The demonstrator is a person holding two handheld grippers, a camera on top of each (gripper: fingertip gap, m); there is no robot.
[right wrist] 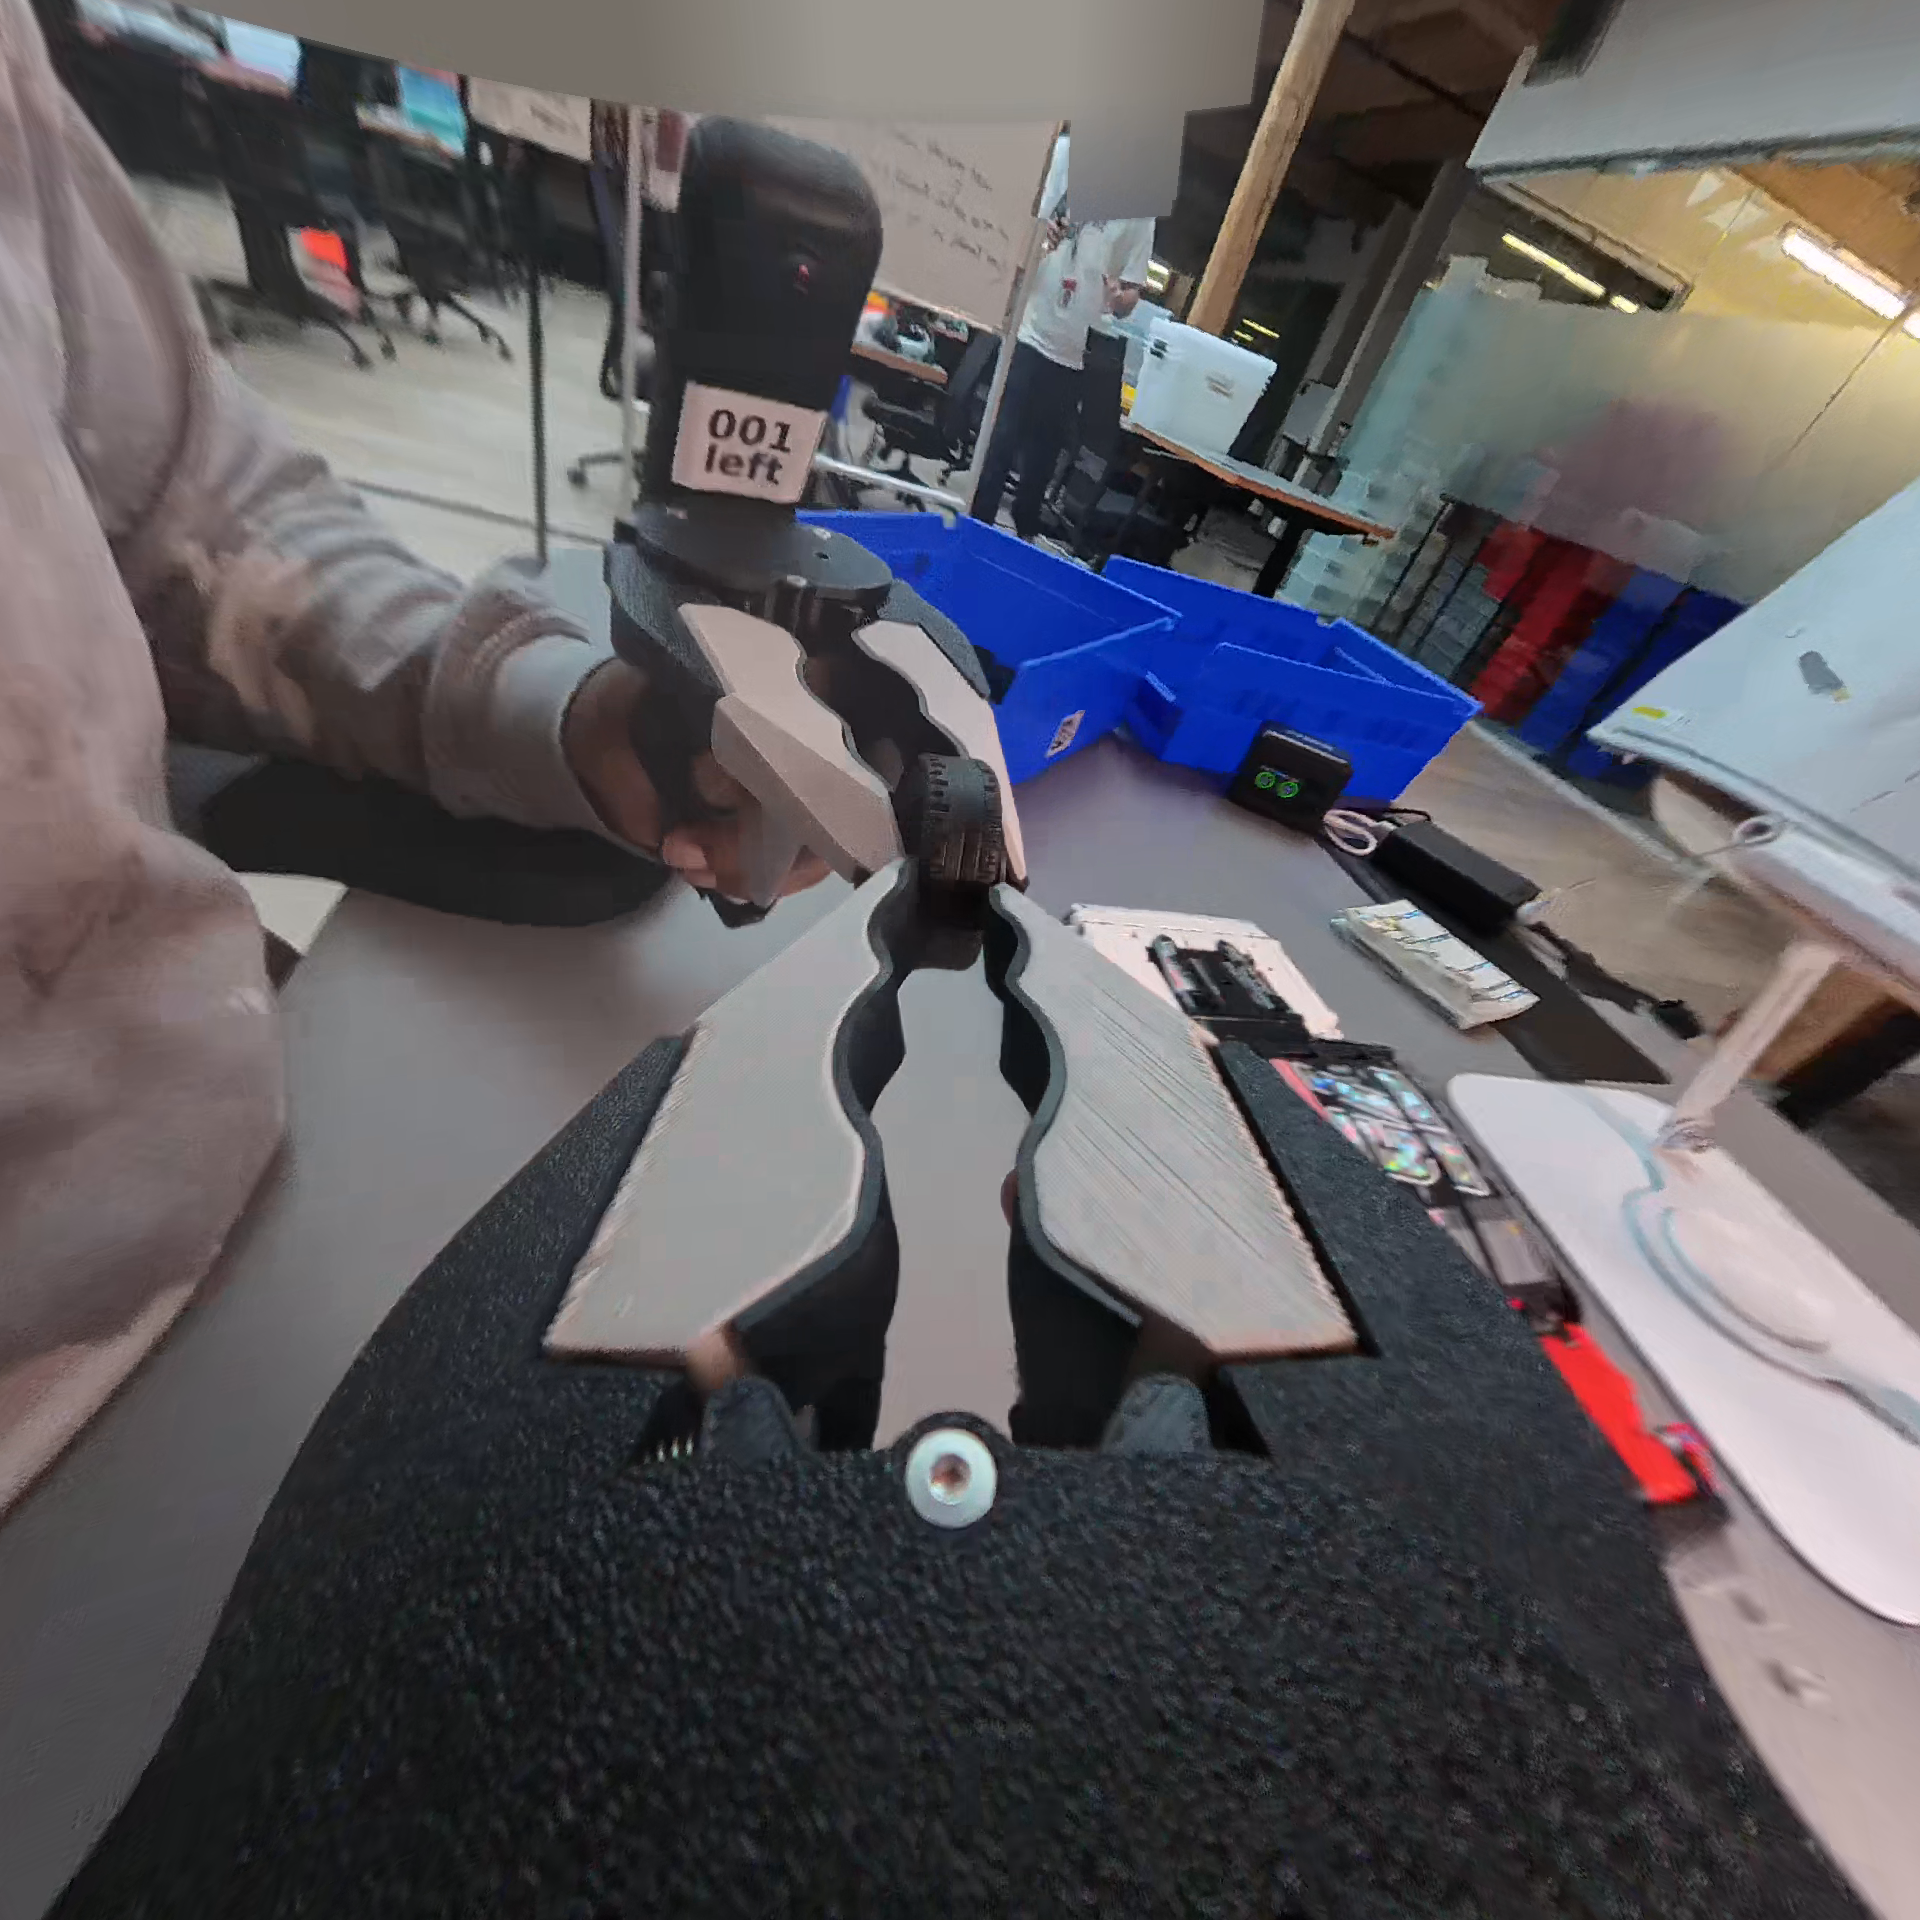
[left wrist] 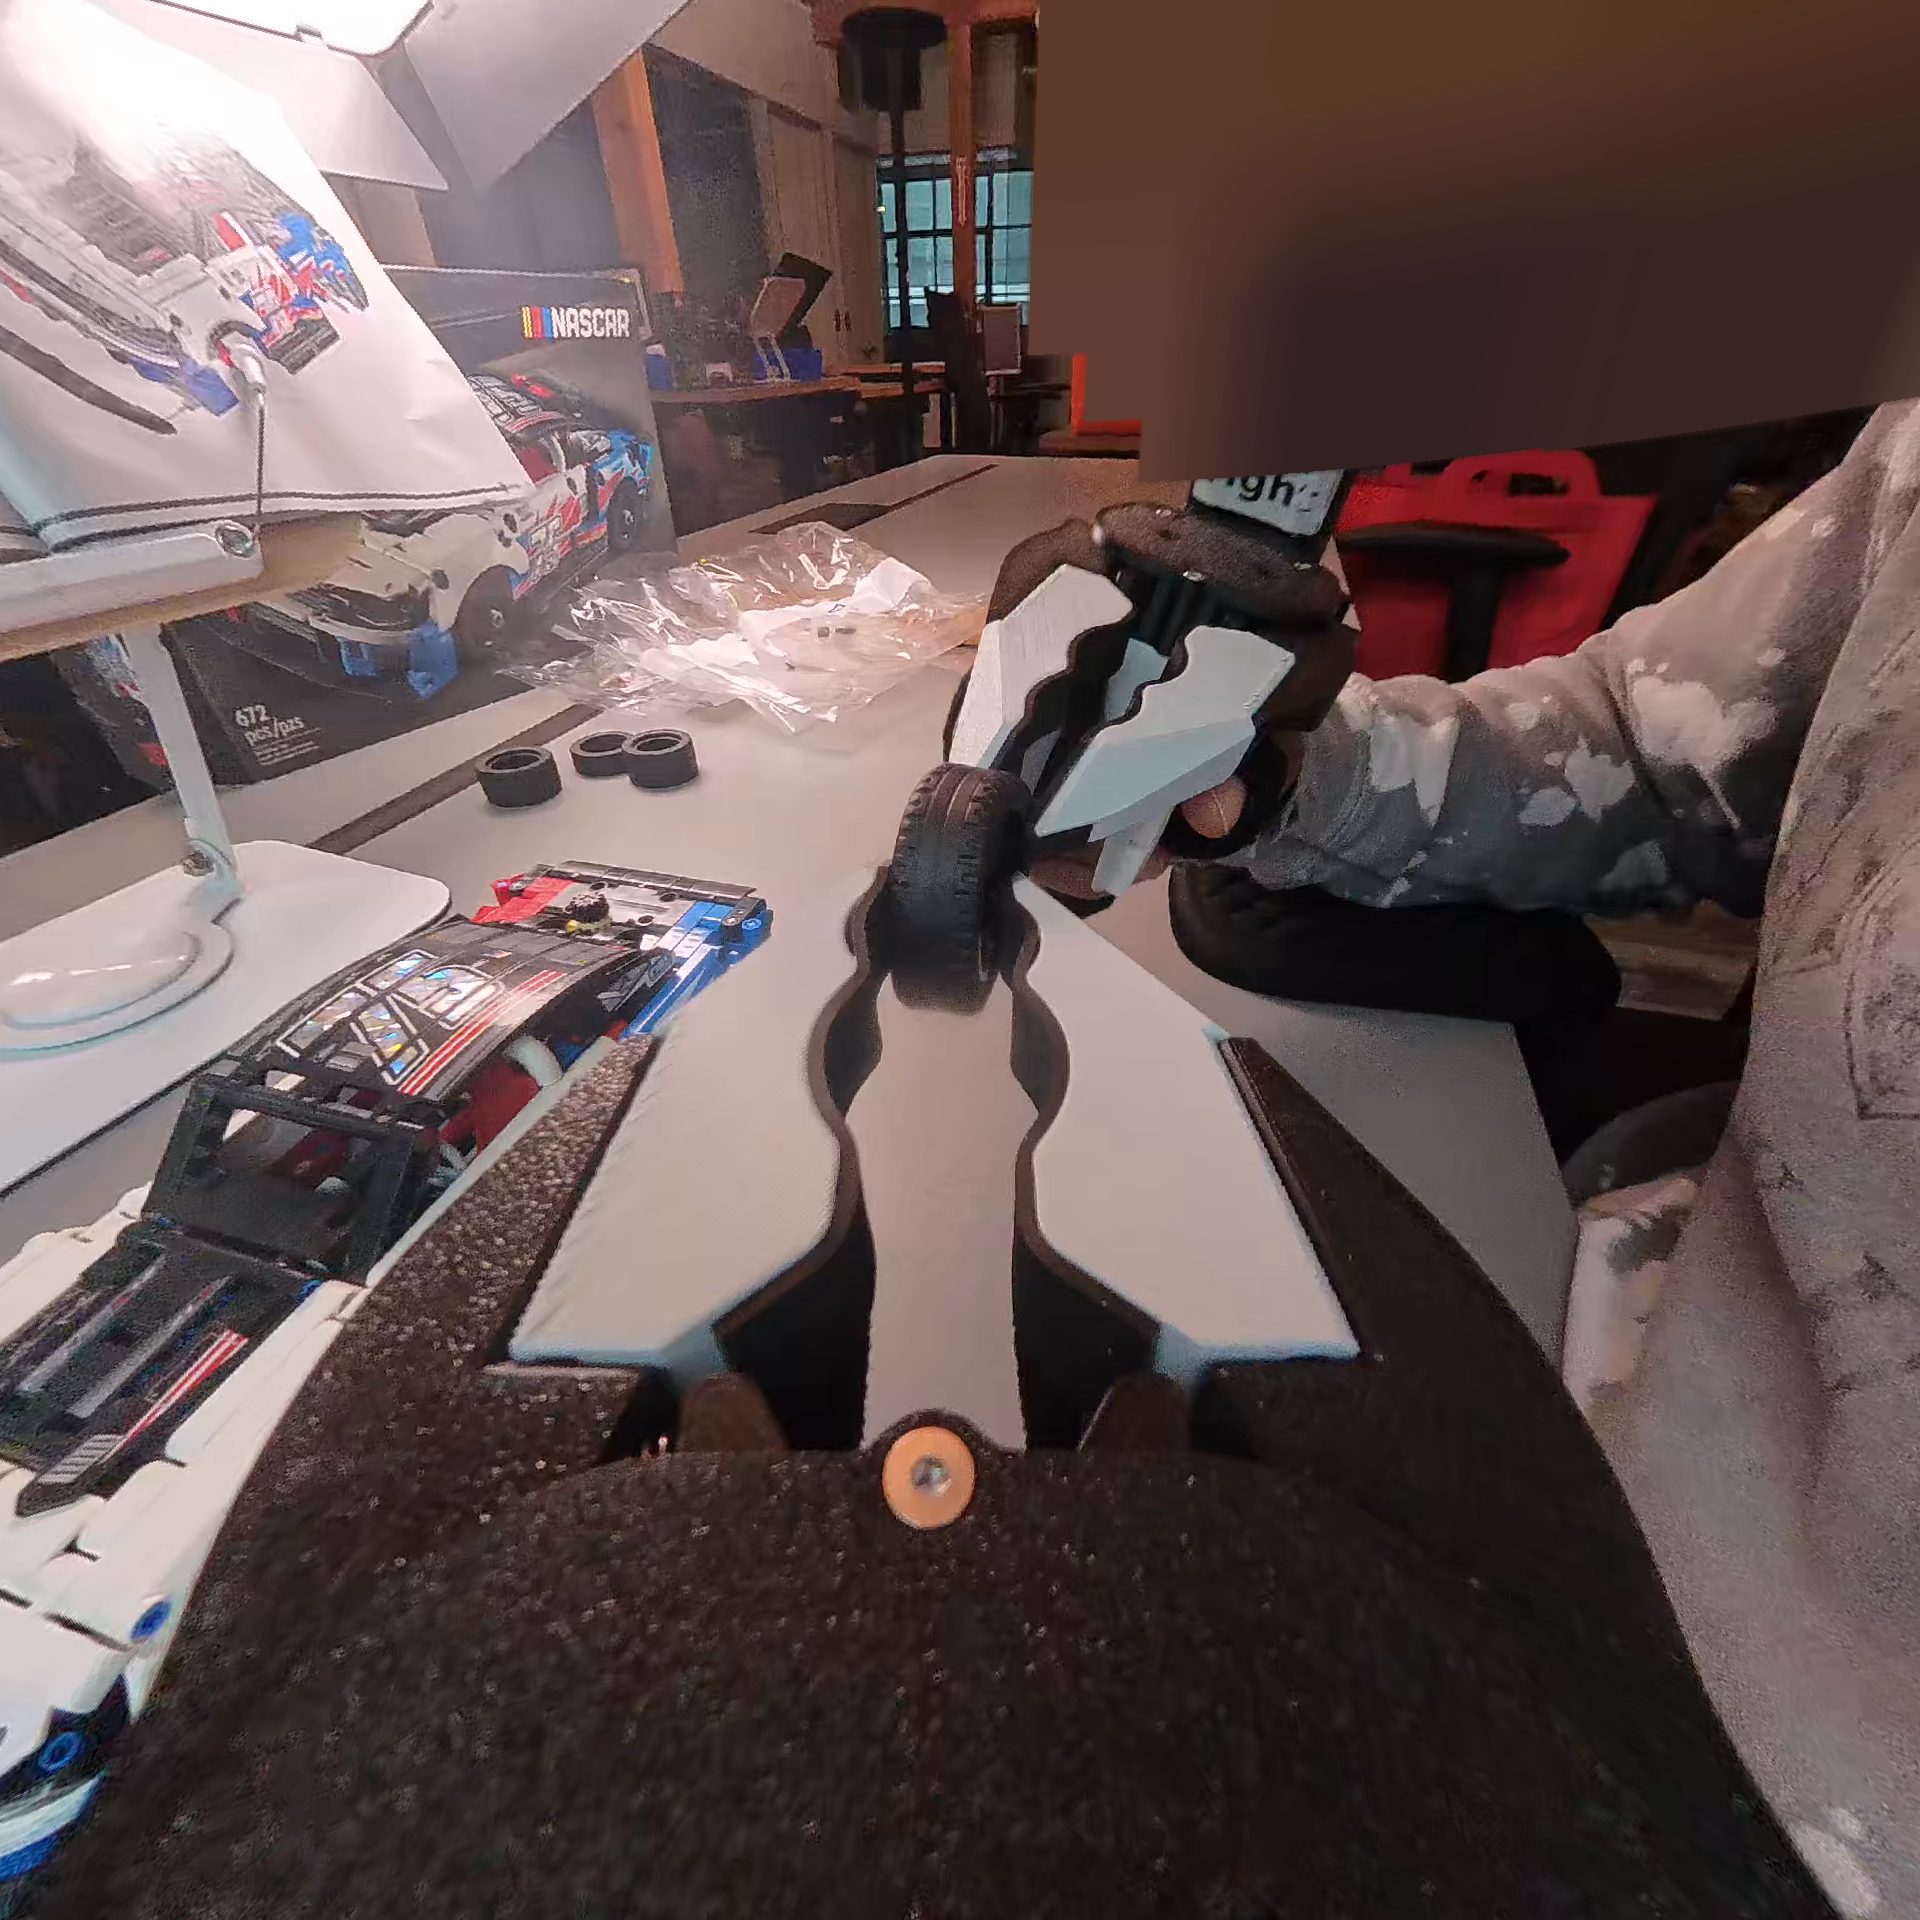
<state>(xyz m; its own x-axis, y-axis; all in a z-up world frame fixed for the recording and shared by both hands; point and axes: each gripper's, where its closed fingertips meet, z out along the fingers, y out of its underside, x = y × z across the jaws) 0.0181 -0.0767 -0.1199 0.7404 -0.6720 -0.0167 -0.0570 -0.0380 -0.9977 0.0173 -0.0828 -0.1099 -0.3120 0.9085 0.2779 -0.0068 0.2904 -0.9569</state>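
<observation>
left gripper (left wrist: 951, 935): held tip to tip with the other, fingers closed on a small black tyre (left wrist: 951, 894)
right gripper (right wrist: 948, 914): fingers narrowed at the same tyre's lower edge; contact cannot be told
hands: gloved, one behind each gripper

Pale wavy-edged jaws on black pebbled bodies, mottled grey sleeves (left wrist: 1507, 748).

Looking like an open-plan office/workshop. Grey worktable (left wrist: 1299, 1049) sitting under both claws. Beyond the right claw: blue storage bins (right wrist: 1049, 634), desks and office chairs (right wrist: 914, 416), whiteboard (right wrist: 956, 197), person standing (right wrist: 1070, 343), timber posts (right wrist: 1262, 166), frosted glass partition (right wrist: 1621, 353). Off to the left claw's left: brick-car kit box (left wrist: 499, 540) and an instruction booklet on a stand (left wrist: 156, 343).
</observation>
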